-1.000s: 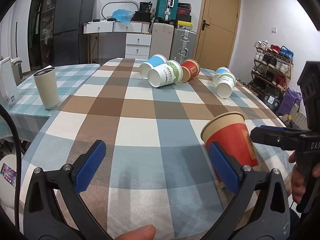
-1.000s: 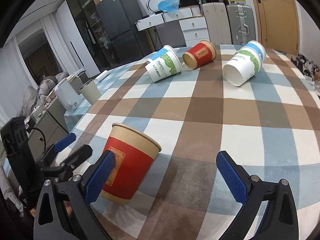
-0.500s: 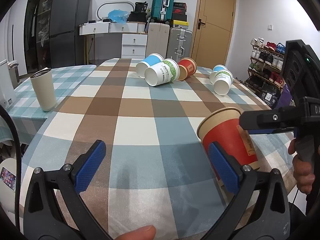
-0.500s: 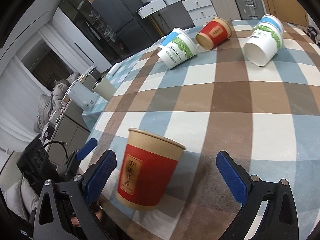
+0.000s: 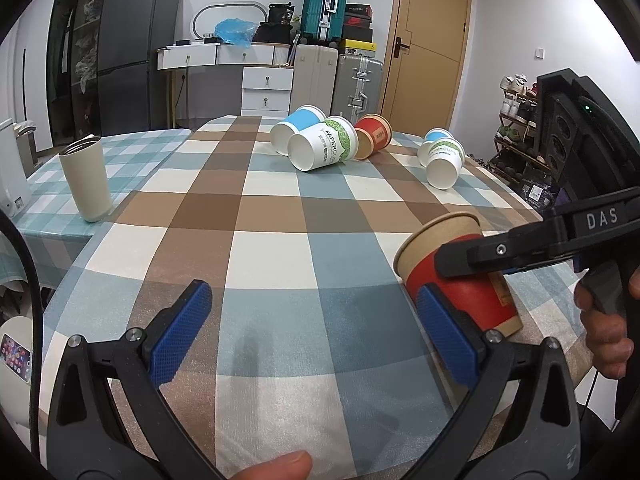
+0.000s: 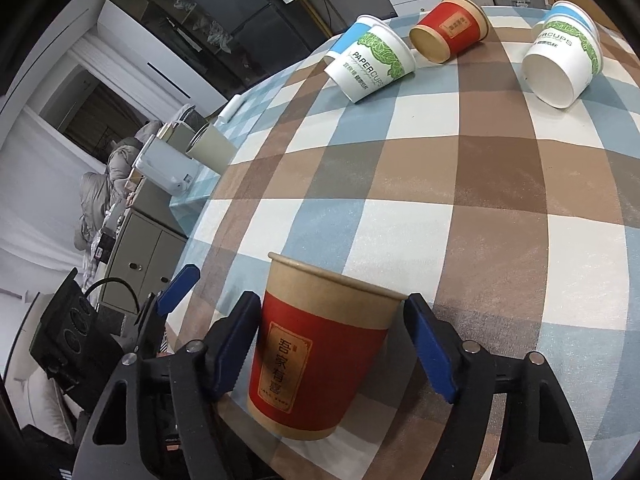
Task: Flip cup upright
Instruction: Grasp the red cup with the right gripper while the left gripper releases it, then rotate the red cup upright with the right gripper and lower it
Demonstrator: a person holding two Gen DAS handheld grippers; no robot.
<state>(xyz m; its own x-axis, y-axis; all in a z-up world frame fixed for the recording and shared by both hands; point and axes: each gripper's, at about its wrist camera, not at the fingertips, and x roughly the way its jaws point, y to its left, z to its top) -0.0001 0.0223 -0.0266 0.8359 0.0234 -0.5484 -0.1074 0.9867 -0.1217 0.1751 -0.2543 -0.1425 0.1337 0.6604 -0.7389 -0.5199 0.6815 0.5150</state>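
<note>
Red and kraft-brown paper is filling my right view: the red cup (image 6: 320, 354), a tapered cone with a rolled rim and a gold label of printed characters, is sitting between my right gripper (image 6: 332, 348) pads, which are closing in on its sides, the left pad touching and the right pad at the rim's edge, so I'm reading it as gripping the cup. From the left camera the same cup (image 5: 460, 276) is leaning, mouth tilted up and toward the table's middle, near the close right edge of the table (image 5: 280, 248), whose checked cloth in blue, brown and cream is looking soft and slightly fuzzy. My left gripper (image 5: 316, 338) is hanging wide open, its blue ribbed pads well apart and holding nothing, the right-hand pad just in front of the cup. Farther back I'm seeing a green-leaf white cup (image 5: 322, 148), a blue-banded cup (image 5: 298, 128) and a second red cup (image 5: 374, 136) lying on their sides in a cluster, with another pair of white cups (image 5: 444, 158) lying off to the right. A smooth beige tumbler (image 5: 86, 180) is standing upright on the neighbouring table to the left.
</note>
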